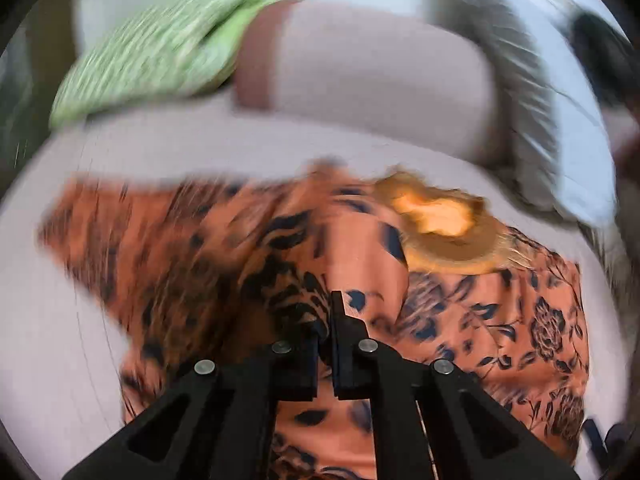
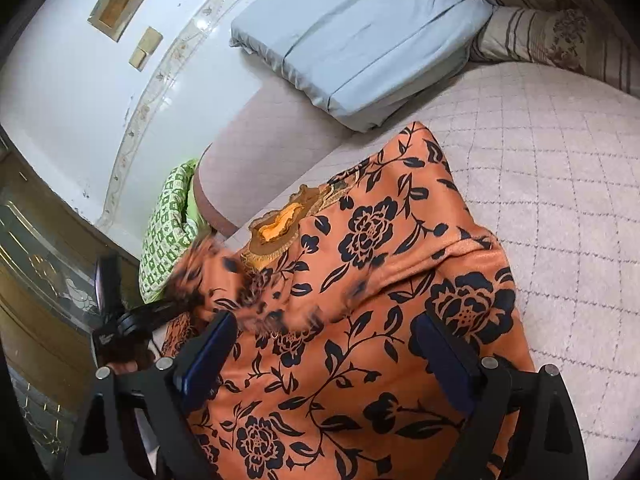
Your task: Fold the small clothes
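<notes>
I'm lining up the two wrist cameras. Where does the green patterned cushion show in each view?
Left wrist: green patterned cushion sits upper left, blurred, beyond the orange floral garment.
Right wrist: the cushion sits left of centre, at the garment's far left edge.
Shared landmark: the garment's golden embroidered patch, in both views.

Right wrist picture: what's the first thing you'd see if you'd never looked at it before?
The big orange cloth with black flowers jumps out first, spread over the pale quilted bed and filling the middle of the view. The right gripper hangs open over it. Behind, a folded light blue pillow lies near the white wall, and a green patterned cloth sits at the bed's left edge.
</notes>
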The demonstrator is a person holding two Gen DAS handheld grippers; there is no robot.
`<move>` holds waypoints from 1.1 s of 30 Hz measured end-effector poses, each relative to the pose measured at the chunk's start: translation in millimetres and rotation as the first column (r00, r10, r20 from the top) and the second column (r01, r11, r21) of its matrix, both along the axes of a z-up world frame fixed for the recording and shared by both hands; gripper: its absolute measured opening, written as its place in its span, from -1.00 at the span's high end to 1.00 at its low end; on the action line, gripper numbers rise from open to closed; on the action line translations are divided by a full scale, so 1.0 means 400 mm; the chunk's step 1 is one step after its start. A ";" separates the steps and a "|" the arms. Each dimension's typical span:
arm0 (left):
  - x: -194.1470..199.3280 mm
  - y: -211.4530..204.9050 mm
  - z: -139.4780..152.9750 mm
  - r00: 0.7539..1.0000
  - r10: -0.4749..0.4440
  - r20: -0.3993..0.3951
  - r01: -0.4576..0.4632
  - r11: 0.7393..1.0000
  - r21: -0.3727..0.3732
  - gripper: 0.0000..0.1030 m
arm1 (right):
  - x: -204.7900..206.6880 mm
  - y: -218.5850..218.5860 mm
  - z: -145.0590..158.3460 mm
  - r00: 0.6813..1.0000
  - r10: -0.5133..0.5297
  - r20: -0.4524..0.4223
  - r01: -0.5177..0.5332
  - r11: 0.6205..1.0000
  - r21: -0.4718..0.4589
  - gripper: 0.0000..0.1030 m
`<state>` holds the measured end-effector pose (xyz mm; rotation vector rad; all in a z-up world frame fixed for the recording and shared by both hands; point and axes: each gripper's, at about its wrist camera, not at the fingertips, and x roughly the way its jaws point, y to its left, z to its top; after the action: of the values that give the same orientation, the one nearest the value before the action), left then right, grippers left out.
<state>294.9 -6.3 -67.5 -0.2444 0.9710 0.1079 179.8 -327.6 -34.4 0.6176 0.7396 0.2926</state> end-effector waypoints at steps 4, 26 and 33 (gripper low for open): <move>-0.034 0.030 -0.094 0.999 -0.021 -0.030 0.020 0.999 -0.046 0.77 | 0.006 0.017 -0.018 1.000 0.015 -0.023 -0.016 1.000 -0.023 -0.80; -0.048 0.058 -0.026 0.993 -0.088 0.075 0.084 0.995 0.048 0.83 | 0.224 -0.188 -0.074 0.928 -0.307 -0.211 0.356 0.898 0.259 0.35; -0.032 0.055 -0.084 0.998 -0.059 0.010 0.058 0.997 0.047 0.81 | 0.220 -0.229 -0.139 0.951 -0.195 -0.240 0.263 0.918 0.296 0.13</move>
<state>282.1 15.5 -101.0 -0.1732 0.9626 0.0754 267.9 -419.0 -90.0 1.0541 0.8151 0.1321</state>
